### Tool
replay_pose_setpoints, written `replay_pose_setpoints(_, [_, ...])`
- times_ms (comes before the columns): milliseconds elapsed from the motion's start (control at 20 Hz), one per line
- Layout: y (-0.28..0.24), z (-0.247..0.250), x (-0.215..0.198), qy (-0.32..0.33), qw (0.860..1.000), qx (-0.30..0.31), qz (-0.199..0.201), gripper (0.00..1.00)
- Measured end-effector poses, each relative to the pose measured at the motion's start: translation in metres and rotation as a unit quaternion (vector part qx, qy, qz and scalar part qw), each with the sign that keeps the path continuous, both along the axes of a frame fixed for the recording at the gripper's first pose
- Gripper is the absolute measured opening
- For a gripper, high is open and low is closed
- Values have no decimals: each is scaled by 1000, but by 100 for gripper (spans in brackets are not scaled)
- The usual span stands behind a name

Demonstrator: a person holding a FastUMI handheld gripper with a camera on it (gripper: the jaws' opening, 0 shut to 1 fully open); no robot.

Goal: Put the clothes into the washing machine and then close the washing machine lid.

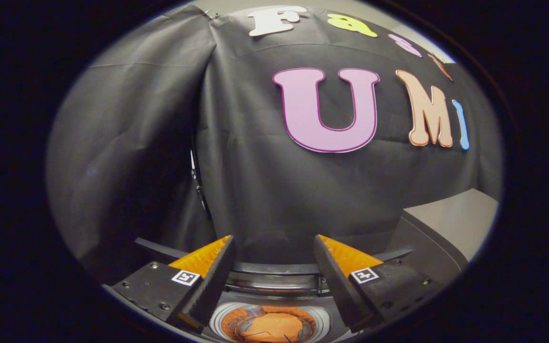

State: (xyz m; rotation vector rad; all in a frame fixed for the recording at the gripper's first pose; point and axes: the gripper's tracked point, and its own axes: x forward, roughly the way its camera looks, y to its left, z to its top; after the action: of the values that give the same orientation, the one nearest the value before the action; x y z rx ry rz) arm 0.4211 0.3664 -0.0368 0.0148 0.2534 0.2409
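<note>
My gripper [274,243] stands open, with nothing between its fingers, held high and facing the black cloth wall. Below the fingers lies the washing machine's round drum opening [269,325], seen from above. Orange clothes [269,327] lie inside the drum. The chrome rim of the machine's opening [274,281] runs across just behind the drum, between the two fingers. I cannot tell where the lid stands.
A grey flat surface with a dark slanted edge [451,228] rises beyond the right finger. A dark cord or strap [197,181] hangs along a fold of the cloth wall, ahead of the left finger.
</note>
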Motion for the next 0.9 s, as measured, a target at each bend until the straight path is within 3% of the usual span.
replay_pose_setpoints(900, [-3, -6, -28, -18, 1000, 1, -6, 99])
